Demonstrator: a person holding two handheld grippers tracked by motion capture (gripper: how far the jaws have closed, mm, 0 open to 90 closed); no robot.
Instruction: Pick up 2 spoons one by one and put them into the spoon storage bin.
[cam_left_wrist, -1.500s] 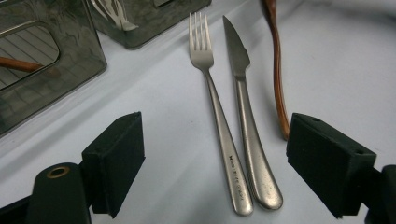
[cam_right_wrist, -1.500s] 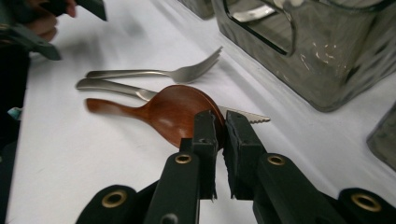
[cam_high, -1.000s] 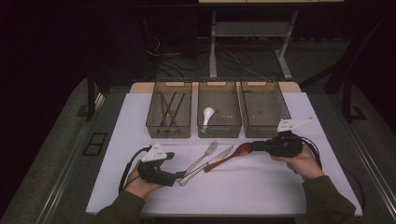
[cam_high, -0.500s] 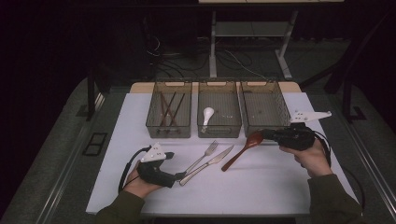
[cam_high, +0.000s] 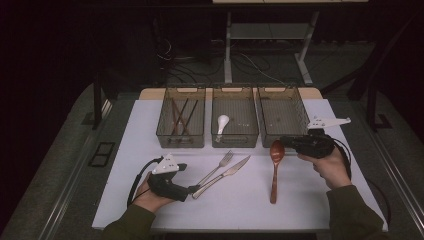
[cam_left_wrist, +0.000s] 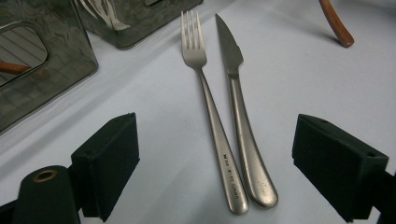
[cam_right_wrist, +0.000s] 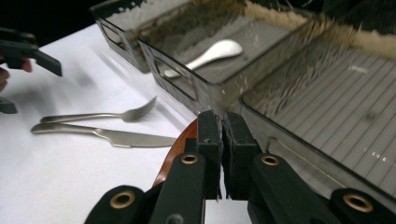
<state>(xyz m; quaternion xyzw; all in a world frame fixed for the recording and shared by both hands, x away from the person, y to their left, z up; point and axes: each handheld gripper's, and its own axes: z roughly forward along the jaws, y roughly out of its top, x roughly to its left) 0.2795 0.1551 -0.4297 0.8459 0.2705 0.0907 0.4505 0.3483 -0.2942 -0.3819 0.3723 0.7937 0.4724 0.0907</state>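
Wooden spoon (cam_high: 274, 170) seen lying flat on table (cam_high: 310, 200), long axis running near-to-far, bowl pointed at bins, handle toward person. Right gripper (cam_high: 286, 141) jaws pressed together at spoon bowl, nothing clamped between them as far as could be told. Left gripper (cam_high: 192, 189) jaws spread wide, fork (cam_left_wrist: 210, 112) and knife (cam_left_wrist: 240, 119) handles framed between, untouched. Left bin (cam_high: 181, 119): chopsticks. Middle bin (cam_high: 235, 118): white spoon (cam_high: 222, 122).

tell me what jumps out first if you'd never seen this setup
Three clear bins stand in a row at the back of the white table. In front of them a fork and knife lie side by side, right ahead of the open left hand-held gripper. To their right lies a wooden spoon, with the shut right hand-held gripper at its bowl.
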